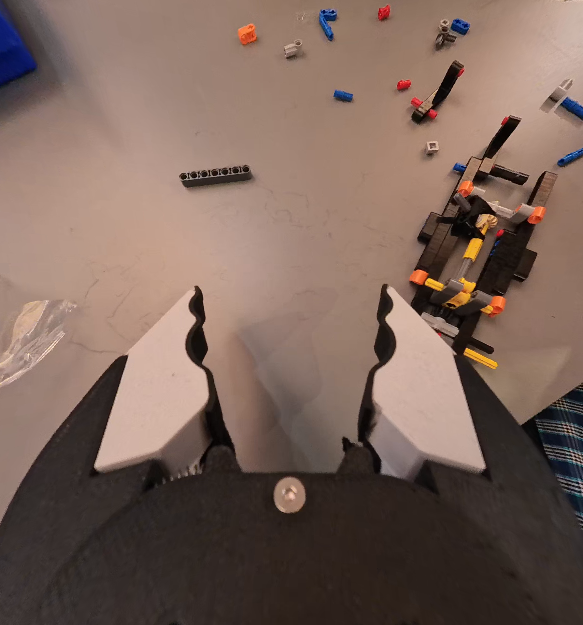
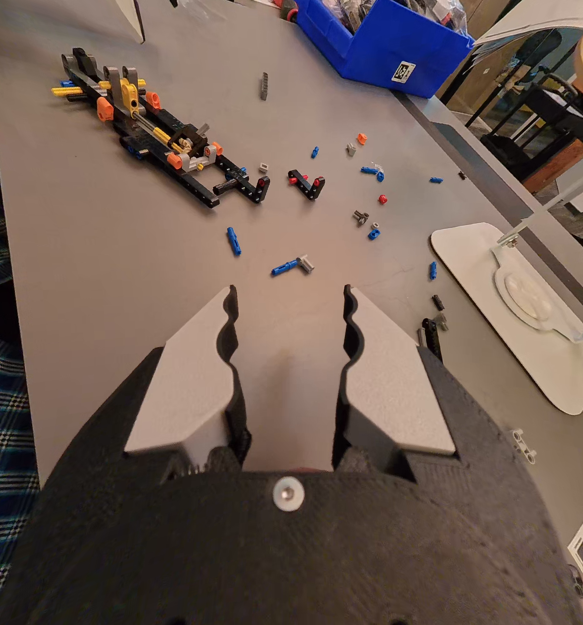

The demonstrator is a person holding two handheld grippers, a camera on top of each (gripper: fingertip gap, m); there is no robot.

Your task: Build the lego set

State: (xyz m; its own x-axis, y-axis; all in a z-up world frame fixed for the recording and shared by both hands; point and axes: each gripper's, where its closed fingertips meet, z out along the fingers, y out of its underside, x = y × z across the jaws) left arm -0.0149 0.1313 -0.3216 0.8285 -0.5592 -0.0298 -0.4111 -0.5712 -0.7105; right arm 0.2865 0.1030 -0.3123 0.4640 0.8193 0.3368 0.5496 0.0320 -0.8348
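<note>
Warm, dim light is cast on the table (image 1: 148, 236); soft shadows, edge bending and slight blur are seen

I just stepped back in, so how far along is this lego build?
Done: a long black chassis with yellow shaft and orange connectors is assembled. In hand: nothing; the left gripper and right gripper are both open and empty. Left: a small black bracket, a grey beam and loose pins lie unattached.

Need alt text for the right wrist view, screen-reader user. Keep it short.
The open, empty right gripper hovers over a grey table strewn with small loose lego pieces. A partly built black lego chassis with yellow and orange parts lies ahead to the left, a blue parts bin at the far edge.
</note>
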